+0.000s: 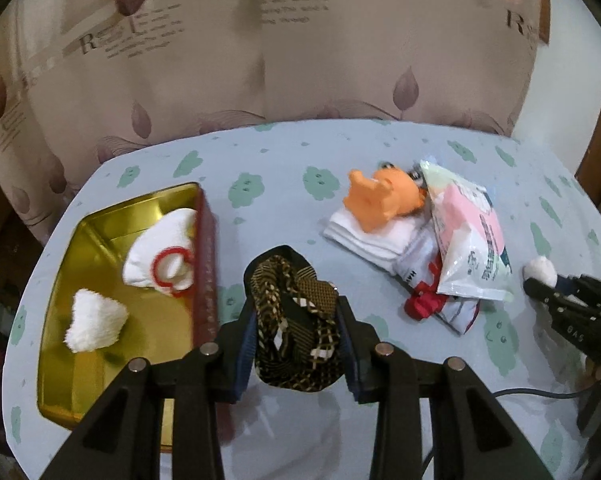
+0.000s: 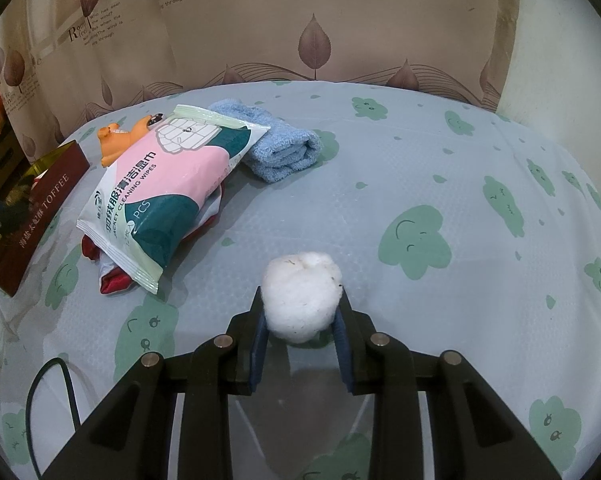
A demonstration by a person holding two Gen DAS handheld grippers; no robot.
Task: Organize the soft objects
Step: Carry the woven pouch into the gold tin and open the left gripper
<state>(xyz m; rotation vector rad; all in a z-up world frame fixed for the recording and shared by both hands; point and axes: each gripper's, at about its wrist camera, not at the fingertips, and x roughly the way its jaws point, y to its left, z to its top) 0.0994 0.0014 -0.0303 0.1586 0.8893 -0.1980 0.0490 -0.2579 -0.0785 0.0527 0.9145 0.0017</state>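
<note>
The sorting is mid-way, as I judge it: two white socks (image 1: 96,320) already lie in the gold tin (image 1: 100,232) at the left of the table (image 1: 280,160), while a pile remains to its right. The left gripper (image 1: 296,320) is clamped on a bundle of dark patterned cloth (image 1: 296,312), brown and black with pale checks, held just beside the tin's red wall. The right gripper (image 2: 300,308) is closed on a white cotton ball (image 2: 300,292) low over the tablecloth, well apart from the tin. The next move looks to call for carrying the patterned cloth leftward over the red wall and letting the pads part only once it hangs clear above the gold floor; limp fabric may drape on the rim otherwise. The cotton ball would then have to cross the whole table past the pile. Left on the table are an orange toy (image 1: 380,200), folded white cloth (image 1: 376,240), a pack of wipes (image 2: 160,192) and a rolled blue towel (image 2: 276,148). The pack reads "JACKET CLEANING WIPES" and "PCS", with Chinese characters above. The tin's side reads "TOFFEE" after more Chinese text. The curtain (image 2: 340,20) carries lines such as "Who has seen the wind?" and "But when the wind is ... through".
</note>
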